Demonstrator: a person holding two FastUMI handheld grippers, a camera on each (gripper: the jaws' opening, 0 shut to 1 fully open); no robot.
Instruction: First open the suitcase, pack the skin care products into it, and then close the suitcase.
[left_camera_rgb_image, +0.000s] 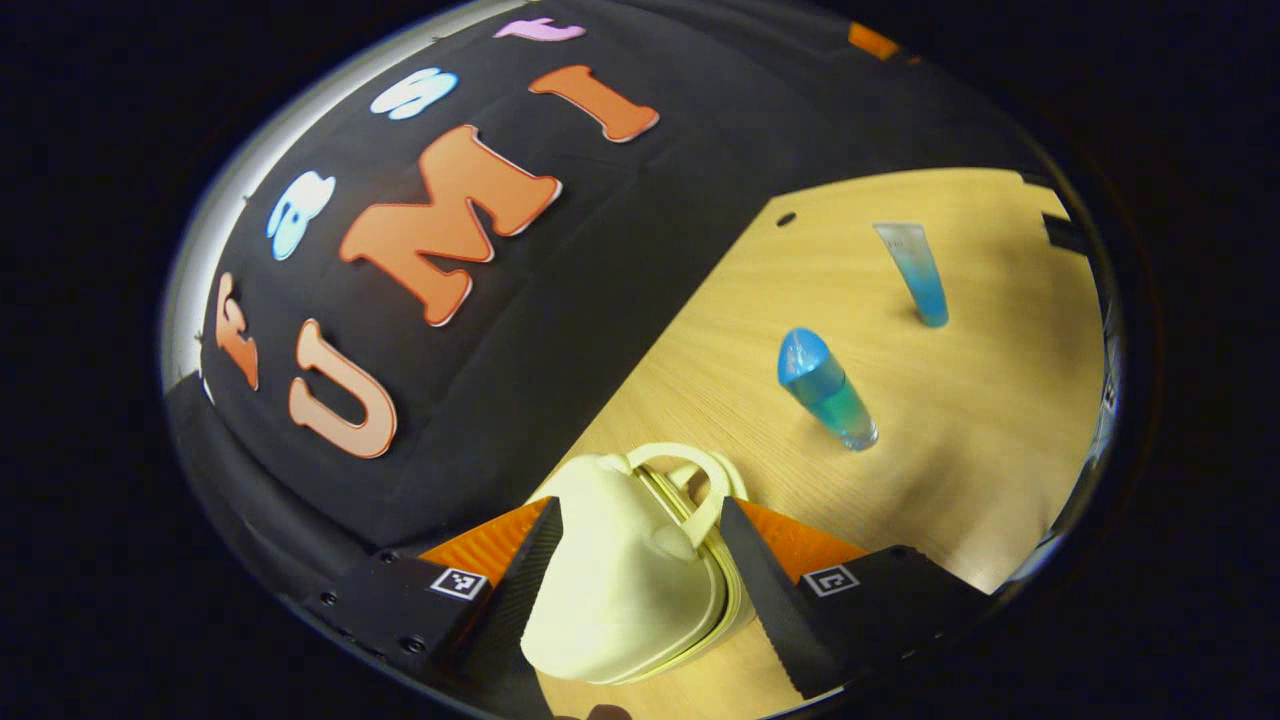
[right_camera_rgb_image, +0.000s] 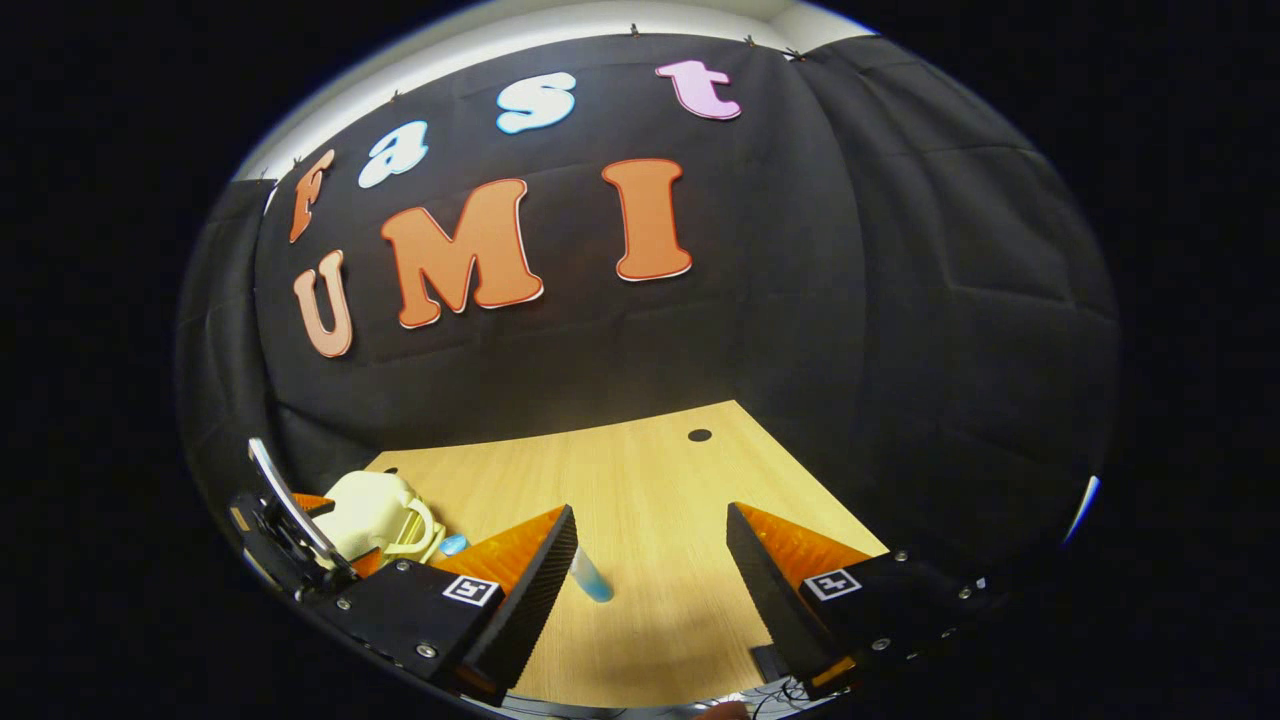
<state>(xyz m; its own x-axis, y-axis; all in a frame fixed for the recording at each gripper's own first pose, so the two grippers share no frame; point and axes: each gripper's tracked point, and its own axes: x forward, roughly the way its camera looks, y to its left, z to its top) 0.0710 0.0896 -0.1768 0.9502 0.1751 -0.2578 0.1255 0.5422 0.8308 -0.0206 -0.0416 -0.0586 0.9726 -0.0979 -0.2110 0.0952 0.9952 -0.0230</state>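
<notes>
Suitcase (left_camera_rgb_image: 620, 580), a small cream clamshell with a looped carry handle, sits on the wooden table (left_camera_rgb_image: 960, 480) between the 2 fingers of the left gripper (left_camera_rgb_image: 640, 590), its halves together and its handle end pointing away from the tongs. Both fingers flank the shell closely, the one on the right of the left gripper view lying along the seam side; whether they actually press on it is hard to judge from this angle, so a firm clamp cannot be confirmed. Beyond the left gripper's tips and off to their right, a blue bottle with a rounded cap (left_camera_rgb_image: 825, 390) stands on the table, and farther out again a clear-to-blue tube (left_camera_rgb_image: 915, 272) stands cap-down, well apart from the suitcase. In the right gripper view, the right gripper (right_camera_rgb_image: 650, 560) hangs over bare tabletop with its fingers spread wide and nothing between them. Just beside its left finger the lower end of the tube (right_camera_rgb_image: 590, 580) shows. Farther to that side the suitcase (right_camera_rgb_image: 375, 510) appears again, with the left gripper (right_camera_rgb_image: 300, 545) at it and the bottle's blue cap (right_camera_rgb_image: 453, 545) peeping out alongside.
</notes>
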